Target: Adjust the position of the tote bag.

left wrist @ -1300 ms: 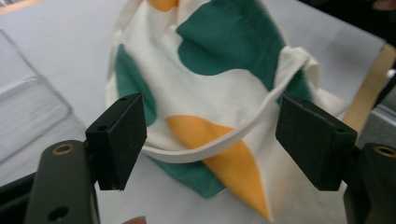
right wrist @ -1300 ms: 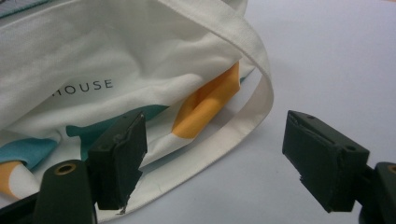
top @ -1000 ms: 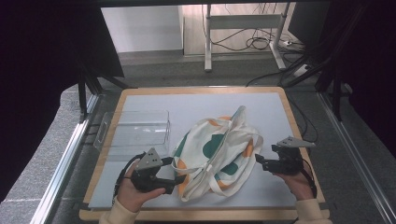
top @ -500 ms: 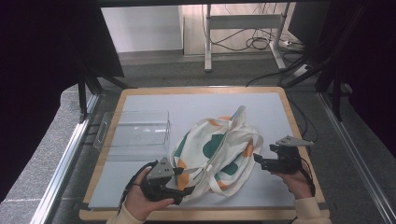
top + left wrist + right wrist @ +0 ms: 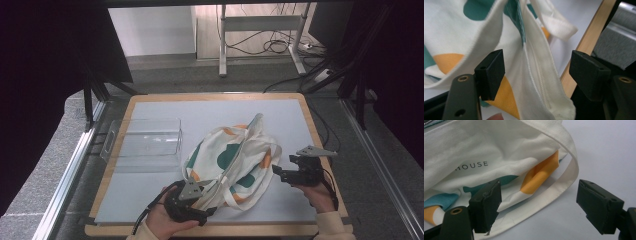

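Cream tote bag with green and orange patches lies crumpled on the pale table mat. Left gripper, jaws spread, straddles a bag corner seam without pinching it. Right gripper, jaws likewise spread, faces a handle strap loop. A clear plastic bin stands beyond the left gripper.

tote bag | cream, green and orange patches | crumpled | tabletop, right of centre

Cream bag with teal and orange blotches
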Available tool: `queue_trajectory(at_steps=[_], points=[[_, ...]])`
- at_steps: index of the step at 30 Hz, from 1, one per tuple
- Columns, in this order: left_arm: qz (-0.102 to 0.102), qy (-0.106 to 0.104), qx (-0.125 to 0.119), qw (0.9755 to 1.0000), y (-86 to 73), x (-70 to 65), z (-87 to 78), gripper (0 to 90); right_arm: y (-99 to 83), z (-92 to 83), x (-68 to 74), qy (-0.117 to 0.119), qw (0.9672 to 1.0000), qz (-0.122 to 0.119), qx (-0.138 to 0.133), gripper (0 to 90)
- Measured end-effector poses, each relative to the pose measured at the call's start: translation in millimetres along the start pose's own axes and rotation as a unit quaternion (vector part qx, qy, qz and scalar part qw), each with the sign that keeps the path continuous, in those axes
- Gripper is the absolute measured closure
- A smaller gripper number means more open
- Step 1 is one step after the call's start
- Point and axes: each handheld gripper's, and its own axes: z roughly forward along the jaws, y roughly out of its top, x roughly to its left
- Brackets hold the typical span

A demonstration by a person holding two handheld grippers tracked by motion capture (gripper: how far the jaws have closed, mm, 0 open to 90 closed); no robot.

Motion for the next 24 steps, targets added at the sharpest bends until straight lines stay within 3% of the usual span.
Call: queue_trajectory(at_steps=[4,7,9,12,18,24], points=[[0.009,0.01,0.008,0.9999,-2.3,-2.3,6.5,34.1,-0.1,0.6,0.2,-0.003,1.0,0.0,0.001,20.3],[0.008,0.023,0.008,0.9997,-3.5,-0.9,6.9,51.4,-0.4,1.1,-0.1,-0.006,1.0,-0.002,0.002,20.2],[0.007,0.013,0.01,0.9998,-3.6,1.2,5.9,66.4,-0.5,0.9,0.2,-0.006,1.0,-0.002,0.002,20.1],[0.002,0.004,0.009,0.9999,-3.8,5.0,4.9,76.0,-0.2,1.3,0.0,-0.008,1.0,-0.002,0.002,20.1],[-0.002,-0.003,0.006,1.0,-5.0,9.7,2.8,82.8,-0.5,0.6,-0.4,-0.006,1.0,0.0,0.001,20.0],[-0.001,-0.006,-0.001,1.0,-6.0,13.5,-0.5,83.8,0.9,-5.6,0.5,-0.018,0.9997,-0.003,-0.014,17.4]])
